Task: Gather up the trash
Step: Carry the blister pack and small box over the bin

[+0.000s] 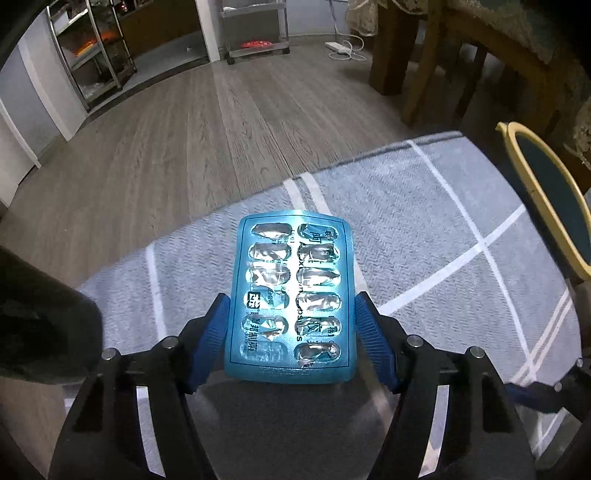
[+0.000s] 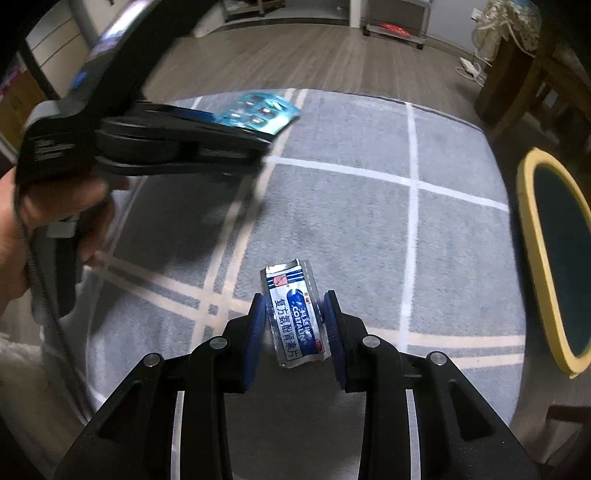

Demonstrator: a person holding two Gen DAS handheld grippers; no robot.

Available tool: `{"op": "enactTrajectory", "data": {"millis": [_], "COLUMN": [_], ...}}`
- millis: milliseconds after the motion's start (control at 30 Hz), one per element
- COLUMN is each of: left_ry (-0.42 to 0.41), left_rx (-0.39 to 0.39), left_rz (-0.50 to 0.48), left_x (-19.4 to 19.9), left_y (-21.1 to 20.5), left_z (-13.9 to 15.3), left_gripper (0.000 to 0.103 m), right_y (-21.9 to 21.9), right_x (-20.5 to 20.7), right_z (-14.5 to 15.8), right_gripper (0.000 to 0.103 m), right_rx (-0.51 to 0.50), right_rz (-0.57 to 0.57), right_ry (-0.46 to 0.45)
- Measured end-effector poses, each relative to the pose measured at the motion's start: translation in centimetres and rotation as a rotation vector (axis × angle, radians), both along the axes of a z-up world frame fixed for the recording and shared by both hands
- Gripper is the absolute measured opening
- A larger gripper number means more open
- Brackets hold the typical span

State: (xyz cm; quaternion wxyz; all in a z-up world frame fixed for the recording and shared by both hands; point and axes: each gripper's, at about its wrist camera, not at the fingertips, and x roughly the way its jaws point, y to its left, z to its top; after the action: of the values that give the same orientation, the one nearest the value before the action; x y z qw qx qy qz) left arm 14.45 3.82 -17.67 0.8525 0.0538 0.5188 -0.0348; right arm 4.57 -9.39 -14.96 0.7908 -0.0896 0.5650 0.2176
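My left gripper (image 1: 291, 321) is shut on an empty blue blister pack (image 1: 291, 295), held flat above the grey checked rug (image 1: 424, 229). In the right wrist view the left gripper (image 2: 258, 125) appears blurred at upper left, with the blister pack (image 2: 262, 110) sticking out of it. My right gripper (image 2: 295, 317) is shut on a small blue-and-white medicine sachet (image 2: 295, 314), held above the rug (image 2: 351, 221). A bin with a yellow rim and a dark inside (image 2: 554, 251) stands at the right edge; it also shows in the left wrist view (image 1: 546, 195).
Wooden floor (image 1: 184, 122) lies beyond the rug. Dark wooden table and chair legs (image 1: 424, 62) stand at the far right. A metal shelf rack (image 1: 92, 55) and a wheeled cart (image 1: 255, 29) stand by the far wall. A white power strip with cable (image 1: 343, 48) lies on the floor.
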Motion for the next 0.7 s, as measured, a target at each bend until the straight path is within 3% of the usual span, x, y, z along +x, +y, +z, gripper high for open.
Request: {"op": "enactTrajectory", "data": {"millis": [167,400,533,700], "left_ry": [-0.057,-0.146,-0.195,-0.242], "left_rx": [0.026,0.025,0.006,-0.021], "left_rz": [-0.006,-0.021,-0.072,-0.171], "left_x": [-1.8,-3.6,-4.3,-4.9], "left_y": [-0.1,-1.4,-3.9,-8.3], "left_z": [3.4,8.8,11.3,13.3], "left_gripper": [0.068,0.068,0.068,0.068], "right_y": [-1.7,-7.0,-11.0,-17.2], "right_x": [0.1,1.9,3.8,5.8], "right_z": [1.6,9.1,13.5,16.0], "right_gripper": [0.034,0.034,0.034,0.034], "right_rx": [0.010,0.087,0.098,0.033], "right_rz": [-0.075,-0.205,-0.246,-0.323], "right_ry": [-0.022,-0.154,-0.236,-0.321]}}
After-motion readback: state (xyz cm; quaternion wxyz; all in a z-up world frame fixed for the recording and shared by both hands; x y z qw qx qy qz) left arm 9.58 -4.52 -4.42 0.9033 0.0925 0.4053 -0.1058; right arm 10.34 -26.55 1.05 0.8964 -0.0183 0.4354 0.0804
